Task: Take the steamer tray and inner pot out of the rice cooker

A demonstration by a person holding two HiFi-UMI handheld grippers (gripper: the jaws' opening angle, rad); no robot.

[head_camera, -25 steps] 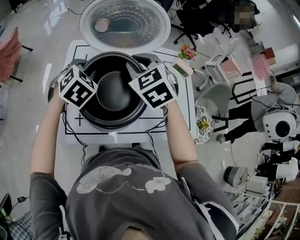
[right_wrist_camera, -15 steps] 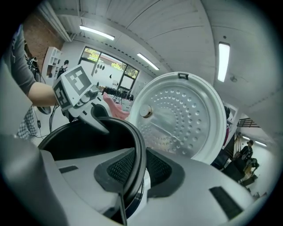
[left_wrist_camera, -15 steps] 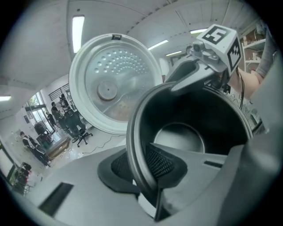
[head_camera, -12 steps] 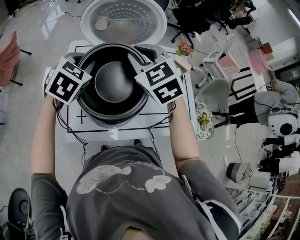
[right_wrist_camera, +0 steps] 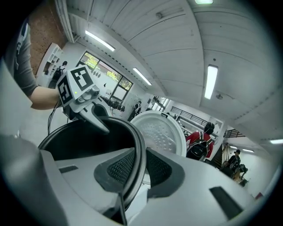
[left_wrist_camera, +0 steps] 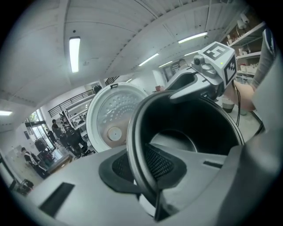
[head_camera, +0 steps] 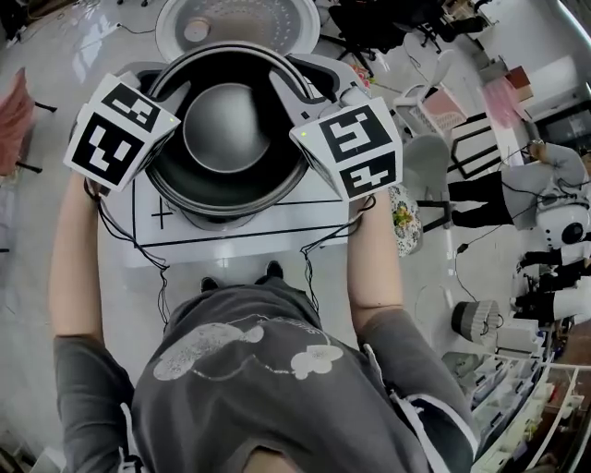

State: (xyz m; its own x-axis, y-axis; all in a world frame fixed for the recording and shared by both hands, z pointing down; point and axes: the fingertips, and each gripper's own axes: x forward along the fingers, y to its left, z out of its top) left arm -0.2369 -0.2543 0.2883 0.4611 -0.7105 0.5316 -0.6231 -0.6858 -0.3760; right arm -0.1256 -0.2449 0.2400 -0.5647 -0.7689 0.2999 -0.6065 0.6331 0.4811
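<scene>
The black inner pot (head_camera: pixel 231 129) hangs between my two grippers, above the white table (head_camera: pixel 231 242). My left gripper (head_camera: pixel 171 103) grips the pot's left rim and my right gripper (head_camera: pixel 294 92) grips the right rim. In the left gripper view the meshed pads (left_wrist_camera: pixel 157 161) pinch the thin rim (left_wrist_camera: pixel 135 141); these jaws have just been closing on it. The right gripper view shows its pads (right_wrist_camera: pixel 121 167) clamped on the opposite rim (right_wrist_camera: pixel 140 154). Each gripper view shows the other gripper across the pot's dark hollow (left_wrist_camera: pixel 190 128). The cooker's body is mostly hidden beneath the pot.
The cooker's round lid (head_camera: pixel 235 20) stands open behind the pot; it also shows as a white lid (left_wrist_camera: pixel 112 119) and a dimpled lid (right_wrist_camera: pixel 161 132). Grey chairs (head_camera: pixel 427 166) and a flowered cushion (head_camera: pixel 399 231) stand right of the table. People stand in the background.
Both grippers have risen together with the inner pot. The pot now looks larger and covers more of the cooker, and the lid has slid toward the picture's top edge.
</scene>
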